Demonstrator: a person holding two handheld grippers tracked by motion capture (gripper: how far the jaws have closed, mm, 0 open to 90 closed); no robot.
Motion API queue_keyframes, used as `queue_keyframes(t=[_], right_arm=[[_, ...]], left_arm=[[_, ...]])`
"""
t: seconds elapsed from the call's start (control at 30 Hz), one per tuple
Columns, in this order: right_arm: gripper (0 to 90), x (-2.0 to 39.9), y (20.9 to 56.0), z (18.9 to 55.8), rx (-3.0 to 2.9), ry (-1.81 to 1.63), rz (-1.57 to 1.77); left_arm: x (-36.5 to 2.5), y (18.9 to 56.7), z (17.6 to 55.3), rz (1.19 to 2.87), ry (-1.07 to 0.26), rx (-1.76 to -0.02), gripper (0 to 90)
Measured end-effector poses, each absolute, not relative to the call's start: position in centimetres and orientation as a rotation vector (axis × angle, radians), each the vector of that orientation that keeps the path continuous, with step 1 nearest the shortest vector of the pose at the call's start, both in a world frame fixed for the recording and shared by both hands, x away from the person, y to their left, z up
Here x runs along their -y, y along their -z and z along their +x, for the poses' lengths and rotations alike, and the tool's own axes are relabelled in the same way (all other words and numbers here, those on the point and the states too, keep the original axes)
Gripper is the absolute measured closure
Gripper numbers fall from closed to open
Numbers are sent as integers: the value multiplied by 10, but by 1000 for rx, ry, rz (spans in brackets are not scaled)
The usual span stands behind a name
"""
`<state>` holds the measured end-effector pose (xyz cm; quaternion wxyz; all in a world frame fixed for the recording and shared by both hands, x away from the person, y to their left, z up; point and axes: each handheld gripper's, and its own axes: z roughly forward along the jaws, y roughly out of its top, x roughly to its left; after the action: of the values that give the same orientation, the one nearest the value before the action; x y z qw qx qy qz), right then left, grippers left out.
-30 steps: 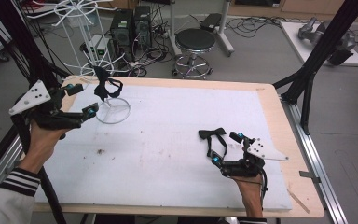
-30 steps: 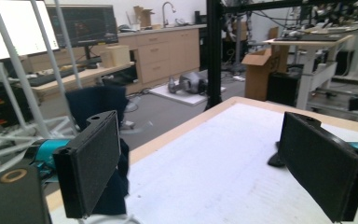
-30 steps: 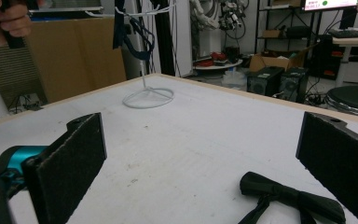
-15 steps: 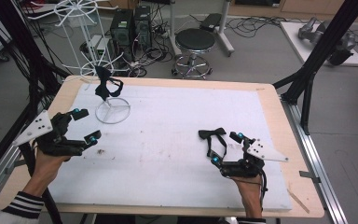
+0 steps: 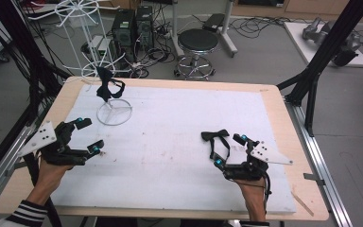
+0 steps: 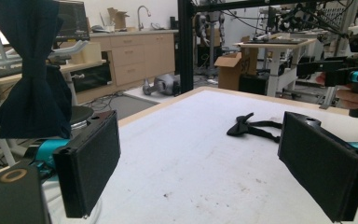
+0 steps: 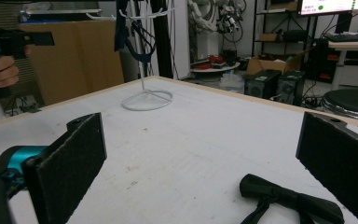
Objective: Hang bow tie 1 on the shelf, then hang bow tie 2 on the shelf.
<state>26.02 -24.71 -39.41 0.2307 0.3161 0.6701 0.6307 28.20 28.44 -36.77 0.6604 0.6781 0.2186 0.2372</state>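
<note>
My task items are two black bow ties. The first bow tie point(image 5: 216, 136) lies flat on the white table surface, toward the right side and nearer the near edge than the far edge. Its bow points toward the far edge, and its thin strap point(image 5: 219, 150) forms a loop trailing toward the near edge. In the right gripper view its bow point(image 7: 289, 197) lies low between my jaws, untouched. The second bow tie point(image 5: 108, 87) hangs on a white wire stand point(image 5: 114, 112) near the far left corner, clear of the surface, with its strap drooping beside the bow.
</note>
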Motion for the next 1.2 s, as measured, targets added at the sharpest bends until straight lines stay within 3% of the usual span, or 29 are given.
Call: queue_keyframes(t=[0.7, 1.2], right_arm=[[8, 250, 393, 265, -1843, -1712, 868], [8, 266, 369, 287, -1949, -1619, 851]], left_arm=[[-287, 371, 284, 1549, -534, -499, 134], [-280, 373, 285, 1561, -510, -470, 134]])
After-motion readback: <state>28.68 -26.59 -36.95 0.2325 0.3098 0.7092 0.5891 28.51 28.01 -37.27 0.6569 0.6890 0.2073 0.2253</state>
